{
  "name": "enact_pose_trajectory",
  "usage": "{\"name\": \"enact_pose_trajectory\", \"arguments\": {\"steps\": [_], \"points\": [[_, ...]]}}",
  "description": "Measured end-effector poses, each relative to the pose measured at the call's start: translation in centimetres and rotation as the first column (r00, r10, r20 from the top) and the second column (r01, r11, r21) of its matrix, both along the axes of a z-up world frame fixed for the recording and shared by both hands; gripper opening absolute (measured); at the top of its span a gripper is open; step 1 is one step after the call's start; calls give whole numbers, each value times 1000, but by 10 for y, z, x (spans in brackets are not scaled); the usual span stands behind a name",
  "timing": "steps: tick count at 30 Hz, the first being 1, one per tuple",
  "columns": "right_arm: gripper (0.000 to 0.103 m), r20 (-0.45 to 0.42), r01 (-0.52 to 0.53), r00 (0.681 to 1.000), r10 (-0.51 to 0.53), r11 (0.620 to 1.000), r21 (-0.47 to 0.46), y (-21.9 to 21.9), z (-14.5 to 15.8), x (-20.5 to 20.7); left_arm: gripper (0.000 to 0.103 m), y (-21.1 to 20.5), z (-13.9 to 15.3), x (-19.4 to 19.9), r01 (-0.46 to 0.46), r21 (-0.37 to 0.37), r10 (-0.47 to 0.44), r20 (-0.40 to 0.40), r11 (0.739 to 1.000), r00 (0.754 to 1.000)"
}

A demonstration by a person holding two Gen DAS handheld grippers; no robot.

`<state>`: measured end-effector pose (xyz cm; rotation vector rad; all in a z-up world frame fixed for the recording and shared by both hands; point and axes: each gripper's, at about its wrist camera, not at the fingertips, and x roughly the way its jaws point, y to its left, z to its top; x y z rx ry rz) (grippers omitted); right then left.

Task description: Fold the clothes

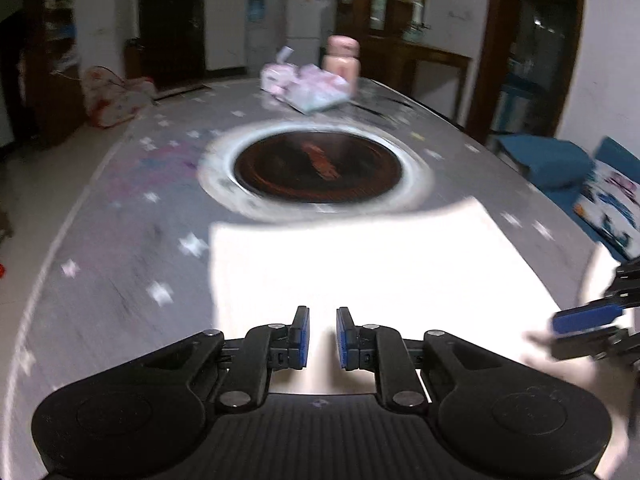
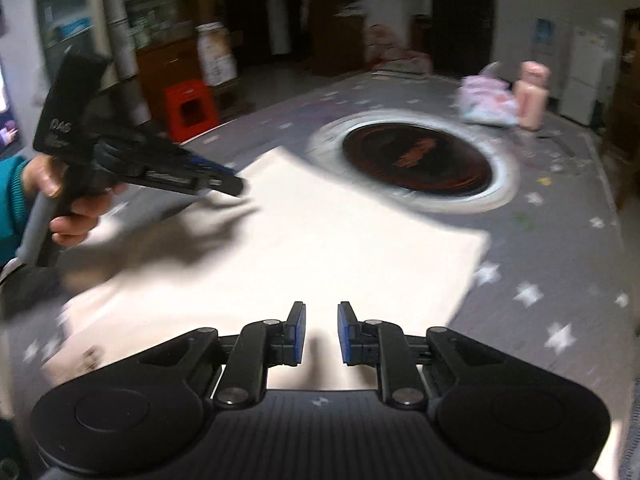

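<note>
Both tools are empty. Left gripper [image 1: 322, 338] has its jaws slightly parted with nothing between the pads, only white cloth [image 1: 360, 264] visible through the gap below. Right gripper [image 2: 321, 334] is the same: narrow gap, no fabric pinched.

The cloth lies flat on the grey star-print table [image 1: 120, 264], folded into a rough rectangle, its far edge just short of the round dark inset [image 1: 318, 170] in the table's middle. From the right wrist view, the left gripper [image 2: 224, 182] hangs over the cloth's far left corner, with the hand [image 2: 68, 204] on its handle.

Risks from here:
- Jaws this narrow may close on the top layer only, so the fold peels open instead of moving as one.
- Near edge is washed out and smeared in both views, so I can't tell how many layers are stacked or whether the edges line up. A grab placed on a guess could skew the next fold.
- Uneven lift between the two tools would drag the cloth toward the inset or twist it.
- Pink bottle [image 1: 342, 58] and pastel packet [image 1: 308, 88] sit well apart at the far side, so a clash there looks unlikely.
</note>
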<state>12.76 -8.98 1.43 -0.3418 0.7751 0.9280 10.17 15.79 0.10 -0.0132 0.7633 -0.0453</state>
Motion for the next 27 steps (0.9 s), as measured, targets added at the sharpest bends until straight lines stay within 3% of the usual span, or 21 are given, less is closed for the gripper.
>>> {"name": "enact_pose_trajectory", "arguments": {"steps": [4,6,9,17,21,23,27], "points": [[16,10,-4,1000,4,998,-58,-6,-15,-26,17,-16,-13,-26,27,24,-26,-13,999,1000],[17,13,30,1000,-29,997,-77,-17,-21,-31,17,-15,-16,-33,13,54,-13,8,998,1000],[17,23,65,998,-63,995,-81,-32,-20,-35,17,-8,-16,-34,-27,40,27,9,999,1000],[26,21,98,995,-98,995,-17,-30,-14,-39,19,-9,-17,-37,-61,44,60,22,997,998],[29,22,113,993,-113,993,-14,-40,-18,-50,26,-8,-16,-36,-69,46,68,14,997,998],[35,18,151,988,-151,988,22,-55,-11,-54,26,-9,-16,-36,-71,48,71,12,996,997],[36,50,296,954,-297,955,29,-96,-3,-49,28,-15,-11,-38,-76,27,76,-6,997,997]]}}
